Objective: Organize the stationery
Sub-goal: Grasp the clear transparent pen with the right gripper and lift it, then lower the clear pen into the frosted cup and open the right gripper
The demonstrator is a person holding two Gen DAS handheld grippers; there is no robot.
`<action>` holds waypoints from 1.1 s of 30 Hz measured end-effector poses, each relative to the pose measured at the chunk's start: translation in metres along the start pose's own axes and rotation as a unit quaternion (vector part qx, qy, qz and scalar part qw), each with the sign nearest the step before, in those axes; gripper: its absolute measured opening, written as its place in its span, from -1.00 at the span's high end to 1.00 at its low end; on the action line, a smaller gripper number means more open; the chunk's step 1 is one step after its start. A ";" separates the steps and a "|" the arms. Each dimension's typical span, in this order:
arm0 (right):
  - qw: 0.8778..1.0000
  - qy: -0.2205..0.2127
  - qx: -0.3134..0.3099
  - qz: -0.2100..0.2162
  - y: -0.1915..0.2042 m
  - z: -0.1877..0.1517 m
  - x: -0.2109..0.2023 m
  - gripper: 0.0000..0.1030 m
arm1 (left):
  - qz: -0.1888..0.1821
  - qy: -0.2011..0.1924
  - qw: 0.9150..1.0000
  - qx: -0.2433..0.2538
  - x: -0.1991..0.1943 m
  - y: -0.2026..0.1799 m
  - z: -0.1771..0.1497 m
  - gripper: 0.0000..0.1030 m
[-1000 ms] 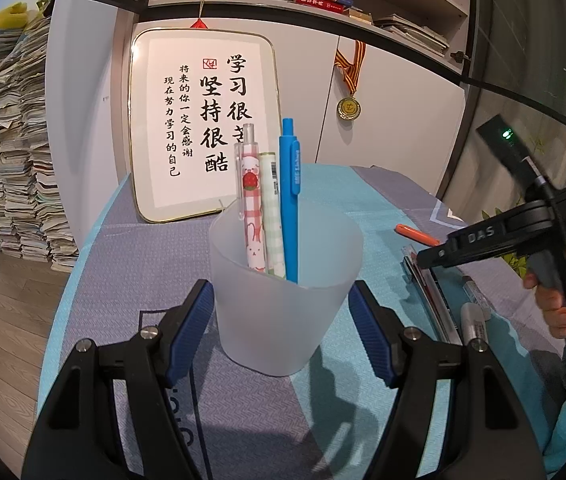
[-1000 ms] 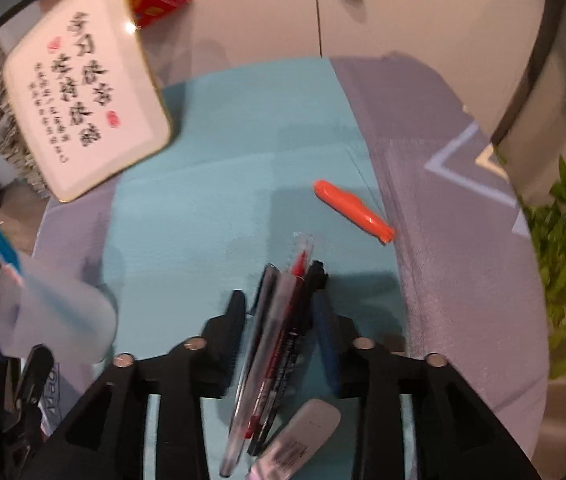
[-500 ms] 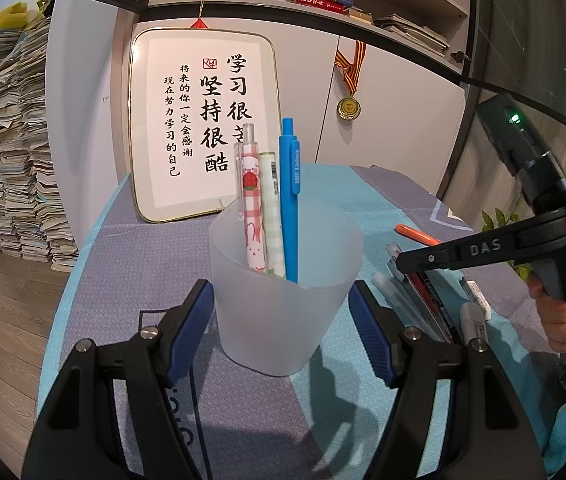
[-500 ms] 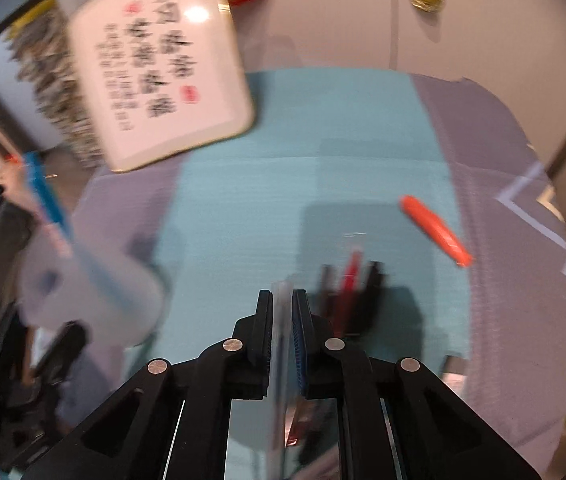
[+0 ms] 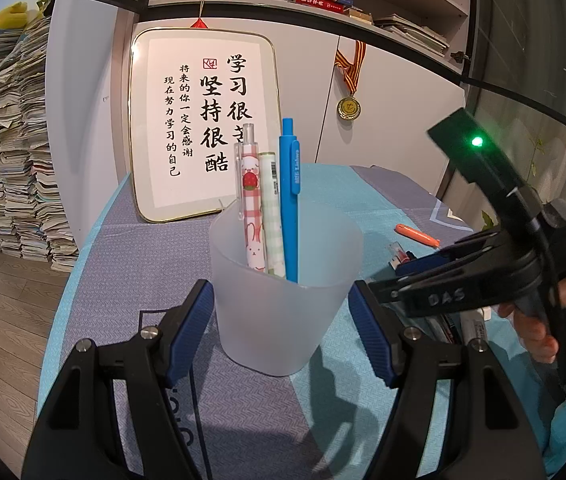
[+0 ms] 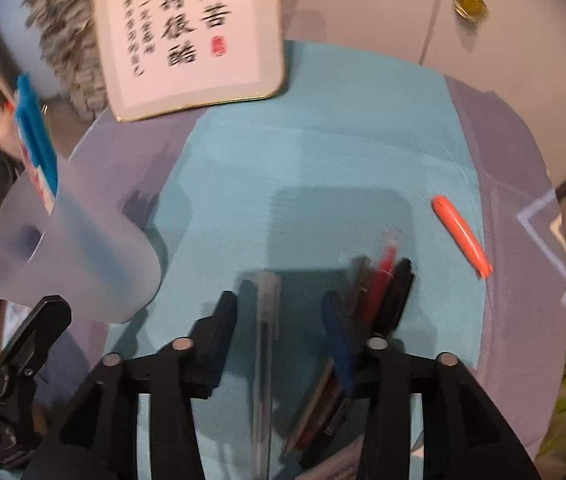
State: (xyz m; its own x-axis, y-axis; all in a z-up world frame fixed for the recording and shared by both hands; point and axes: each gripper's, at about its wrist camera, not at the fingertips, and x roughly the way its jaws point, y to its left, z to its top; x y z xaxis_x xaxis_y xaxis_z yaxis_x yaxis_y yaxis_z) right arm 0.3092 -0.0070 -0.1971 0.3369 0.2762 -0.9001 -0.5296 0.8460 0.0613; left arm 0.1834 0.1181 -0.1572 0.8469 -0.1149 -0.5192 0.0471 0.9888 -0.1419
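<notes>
bracketing the frosted pen cup with your left gripper, you have its blue pads spread to either side of the cup wall, apparently not pressing it, so it reads as released and only steadying. three pens stand inside: a pink checked pen, a pale green one and a blue pen. your right gripper hangs above the teal tablecloth with its jaws apart, and a clear pen lies lengthwise in the gap between them; whether either finger touches it is not clear through the blur. just to the right sits a bundle of dark and red pens, and farther right, well apart, an orange pen. the step in hand looks like picking up the next pen for the cup. the next move calls for closing on the clear pen's barrel alone, keeping the right finger off the bundle, then lifting and tipping it upright over the cup's open mouth.
</notes>
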 end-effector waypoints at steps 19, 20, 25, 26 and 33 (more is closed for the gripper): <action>0.990 -0.137 -0.008 0.018 0.013 -0.001 -0.120 0.75 | 0.000 0.001 1.000 -0.001 0.000 0.000 0.000 -0.34; 0.987 -0.156 -0.008 0.023 0.016 -0.001 -0.135 0.75 | 0.000 0.001 1.000 -0.001 0.000 0.001 0.000 -0.34; 0.967 -0.251 -0.009 0.030 0.032 0.010 -0.189 0.75 | -0.002 0.001 1.000 -0.002 0.000 0.001 0.000 -0.34; 0.965 -0.261 -0.011 0.030 0.036 0.013 -0.193 0.75 | -0.002 0.001 1.000 -0.003 0.001 0.001 0.000 -0.34; 0.955 -0.293 -0.026 0.046 0.055 0.022 -0.208 0.75 | -0.002 0.001 1.000 -0.003 0.001 0.001 0.000 -0.31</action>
State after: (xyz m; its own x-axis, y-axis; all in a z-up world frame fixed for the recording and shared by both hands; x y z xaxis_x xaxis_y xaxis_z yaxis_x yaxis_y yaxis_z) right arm 0.2272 -0.0073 0.0031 0.6574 0.5685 -0.4947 -0.6109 0.7863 0.0919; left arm 0.1841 0.1186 -0.1581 0.8458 -0.1198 -0.5199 0.0478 0.9876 -0.1497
